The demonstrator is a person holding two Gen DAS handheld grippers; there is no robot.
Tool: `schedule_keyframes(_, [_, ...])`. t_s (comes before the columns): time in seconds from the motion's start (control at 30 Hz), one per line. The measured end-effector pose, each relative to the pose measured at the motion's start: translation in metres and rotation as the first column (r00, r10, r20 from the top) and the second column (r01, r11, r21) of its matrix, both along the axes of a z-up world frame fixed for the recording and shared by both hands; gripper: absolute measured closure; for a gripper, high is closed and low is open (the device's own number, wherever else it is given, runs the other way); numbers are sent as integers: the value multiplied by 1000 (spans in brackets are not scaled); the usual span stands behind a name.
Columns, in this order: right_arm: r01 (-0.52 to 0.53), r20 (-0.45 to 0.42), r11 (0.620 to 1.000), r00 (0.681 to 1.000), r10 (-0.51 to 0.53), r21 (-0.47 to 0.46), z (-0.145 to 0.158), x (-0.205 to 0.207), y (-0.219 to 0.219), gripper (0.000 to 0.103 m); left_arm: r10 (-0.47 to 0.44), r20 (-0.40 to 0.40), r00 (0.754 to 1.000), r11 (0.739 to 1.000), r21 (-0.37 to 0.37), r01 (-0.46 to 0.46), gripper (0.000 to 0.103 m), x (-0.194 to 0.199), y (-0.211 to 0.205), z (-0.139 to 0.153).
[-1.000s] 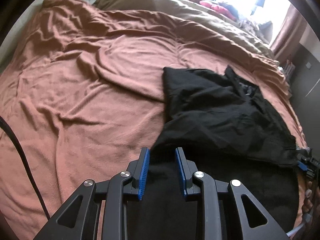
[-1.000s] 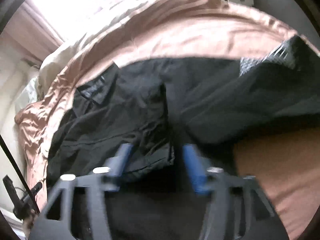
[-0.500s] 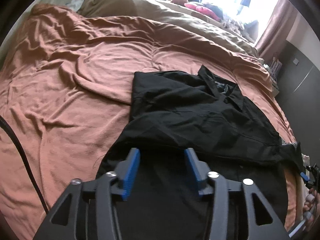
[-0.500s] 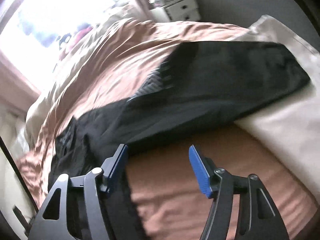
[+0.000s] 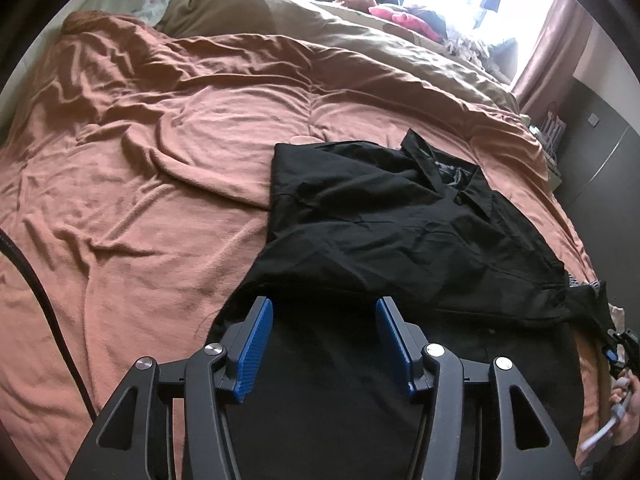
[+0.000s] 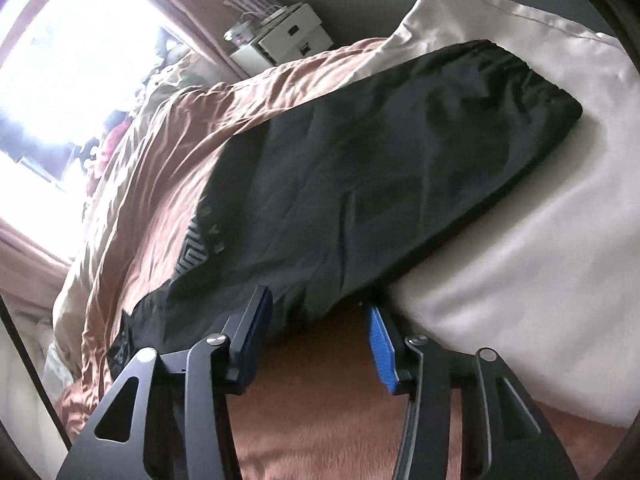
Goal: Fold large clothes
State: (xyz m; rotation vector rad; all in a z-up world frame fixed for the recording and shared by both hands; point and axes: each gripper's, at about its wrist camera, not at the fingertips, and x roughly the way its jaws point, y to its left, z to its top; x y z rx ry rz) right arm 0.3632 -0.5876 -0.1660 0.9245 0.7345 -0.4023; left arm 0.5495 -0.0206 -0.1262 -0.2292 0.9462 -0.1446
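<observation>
Rust bedspread (image 5: 168,184) under black shirt (image 5: 400,232); left gripper (image 5: 324,334), right gripper (image 6: 316,330) fingers spread, empty.

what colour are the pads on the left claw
Blue, ribbed pads on the left claw, both plainly visible in the left wrist view.

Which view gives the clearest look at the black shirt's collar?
The left wrist view: the collar lies unobstructed at the far end of the black shirt, spread on the bedcover. The right wrist view shows only a sleeve-like stretch of dark cloth, no collar.
</observation>
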Motion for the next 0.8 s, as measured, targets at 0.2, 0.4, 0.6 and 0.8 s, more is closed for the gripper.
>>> schedule_keyframes(0.2, [24, 15, 999, 1000, -23, -45, 9, 5, 11, 101, 18, -14, 1000, 1000, -4, -18, 47, 3, 7, -6])
schedule_keyframes(0.4, [-31, 147, 984, 987, 57, -177, 87, 2, 49, 102, 17, -11, 1000, 1000, -23, -17, 47, 3, 5, -3])
schedule_keyframes(0.6, [-141, 234, 944, 948, 215, -297, 161, 8, 121, 102, 1, 0, 1000, 999, -45, -1, 47, 0, 0, 4])
schedule_keyframes(0.8, [-262, 258, 887, 891, 374, -381, 194, 9, 196, 102, 9, 17, 1000, 998, -70, -8, 47, -5, 6, 12])
